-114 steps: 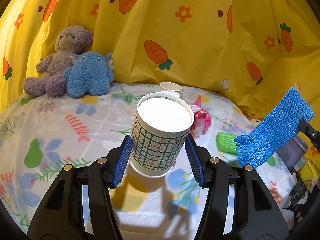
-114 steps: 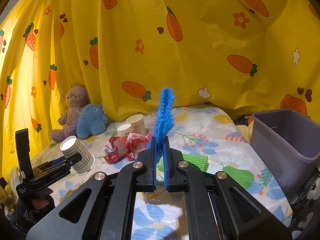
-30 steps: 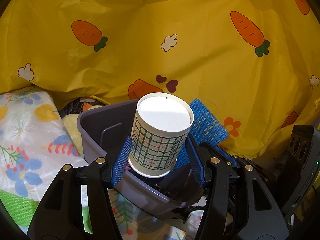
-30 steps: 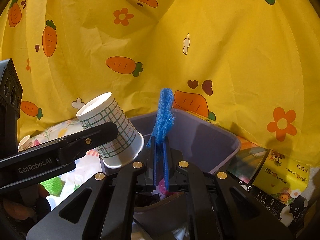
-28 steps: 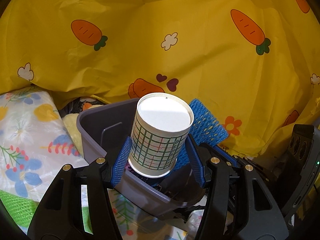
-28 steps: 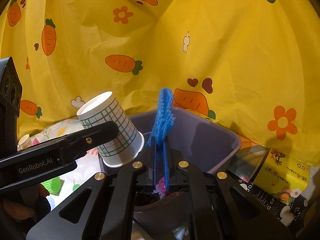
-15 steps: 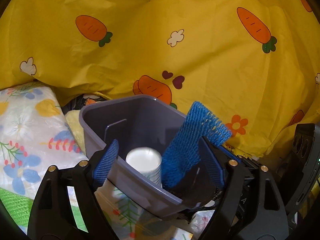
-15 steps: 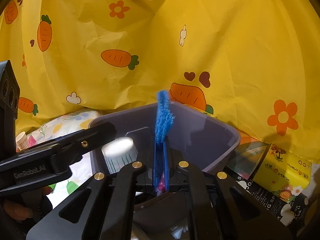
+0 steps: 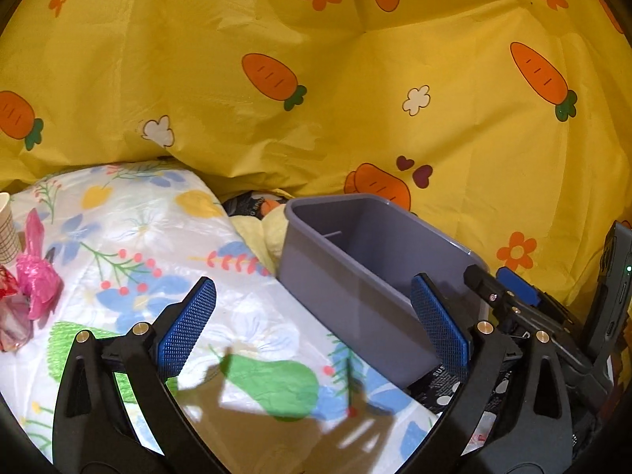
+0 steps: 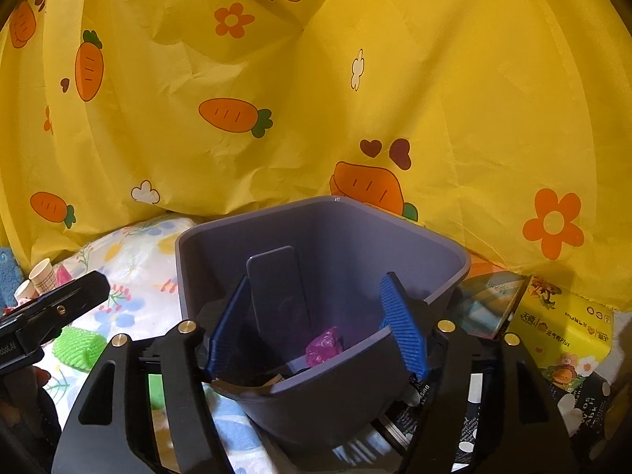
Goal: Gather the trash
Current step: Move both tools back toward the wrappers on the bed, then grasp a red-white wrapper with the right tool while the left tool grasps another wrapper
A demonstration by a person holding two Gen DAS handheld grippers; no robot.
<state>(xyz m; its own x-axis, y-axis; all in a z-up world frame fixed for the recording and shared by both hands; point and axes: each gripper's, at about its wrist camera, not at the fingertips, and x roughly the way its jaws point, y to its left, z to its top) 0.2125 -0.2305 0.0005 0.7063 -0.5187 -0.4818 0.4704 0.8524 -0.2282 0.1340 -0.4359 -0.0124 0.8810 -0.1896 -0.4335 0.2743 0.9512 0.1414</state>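
I am seeing both tongs opening with nothing between their pads: the left tongs (image 9: pixel 316 326) are hanging low in the frame beside the grey bin (image 9: pixel 355 276), and the right tongs (image 10: pixel 316 331) are hovering over the bin (image 10: pixel 395 245), where a pink wrapper (image 10: pixel 324 345) is lying inside.

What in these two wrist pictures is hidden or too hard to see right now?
- Floor of the bin, right wrist view: its near wall and the right tool cover most of it; only a pink wrapper shows.
- Inside of the bin, left wrist view: too low an angle.
- Paper cup, left wrist view: cut off by the left edge.
- Print on the yellow box, right wrist view: too small to read.
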